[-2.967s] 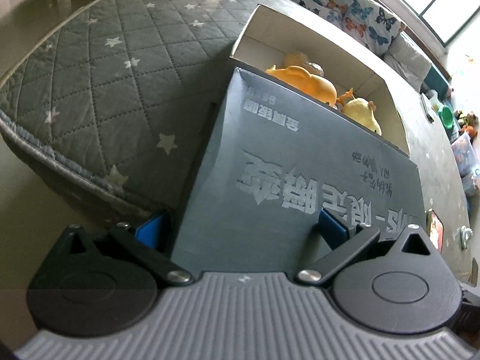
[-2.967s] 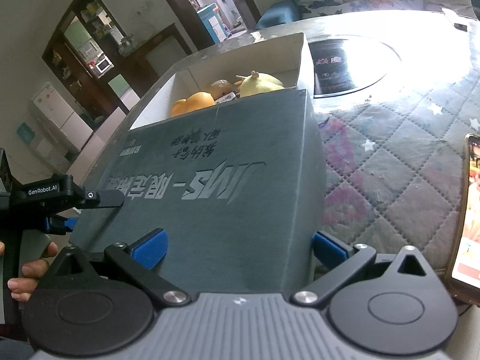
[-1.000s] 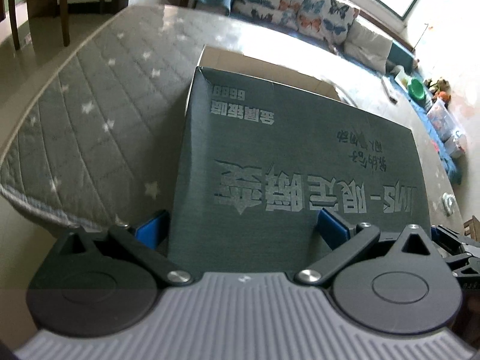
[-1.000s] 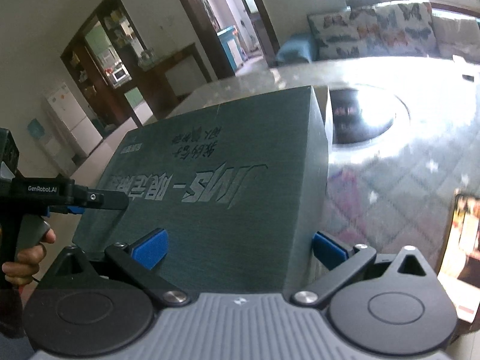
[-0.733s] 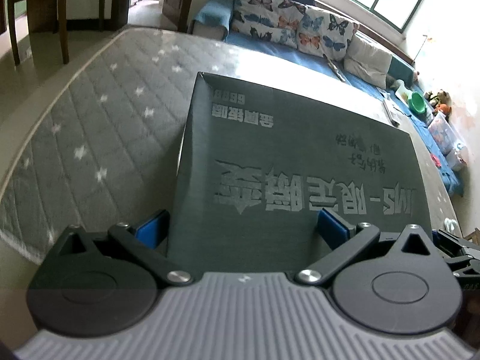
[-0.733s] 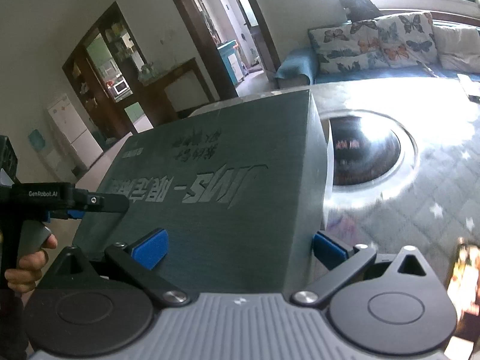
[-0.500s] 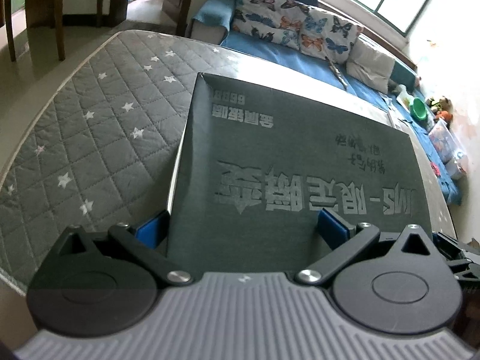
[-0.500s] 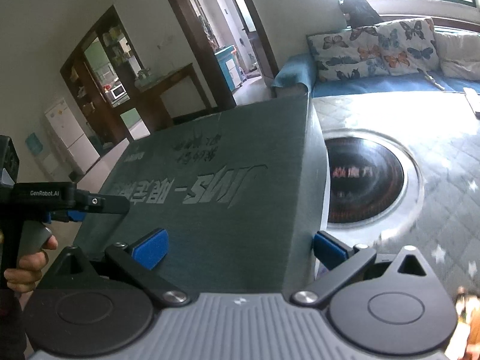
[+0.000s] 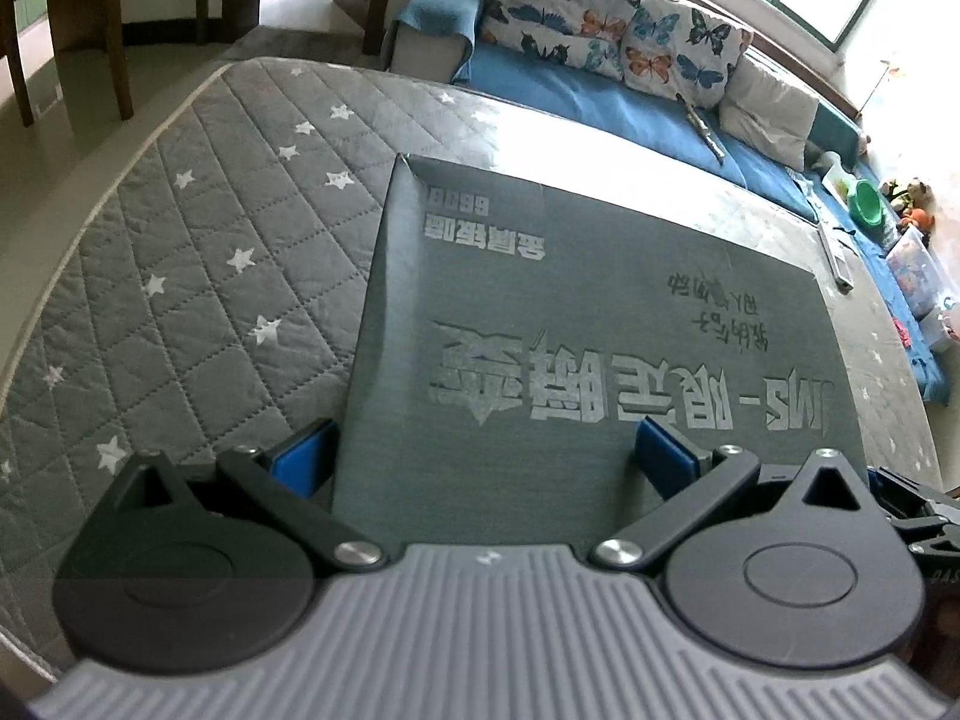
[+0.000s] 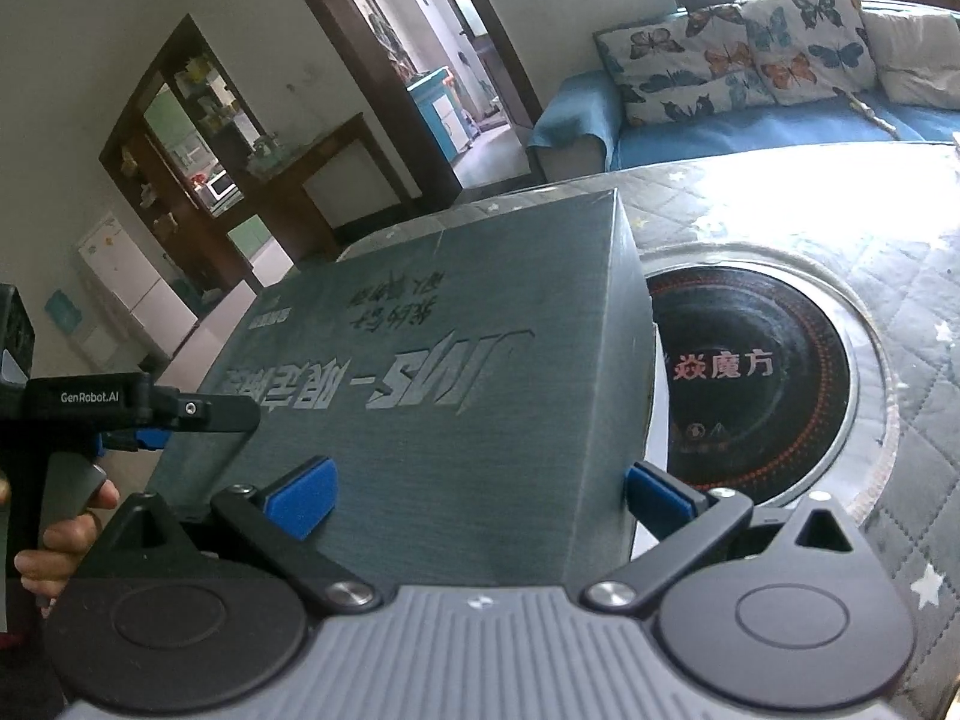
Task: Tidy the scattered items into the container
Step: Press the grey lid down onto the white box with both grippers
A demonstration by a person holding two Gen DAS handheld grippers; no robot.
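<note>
On the quilted star-patterned table cover [image 9: 198,276], a dark grey box lid [image 9: 588,348] was laid flat over the container, which was hidden beneath it. Its near left edge was clamped by the left gripper [image 9: 483,459], its near right corner by the right gripper [image 10: 477,489], beside an inset cooktop [image 10: 756,372].
</note>
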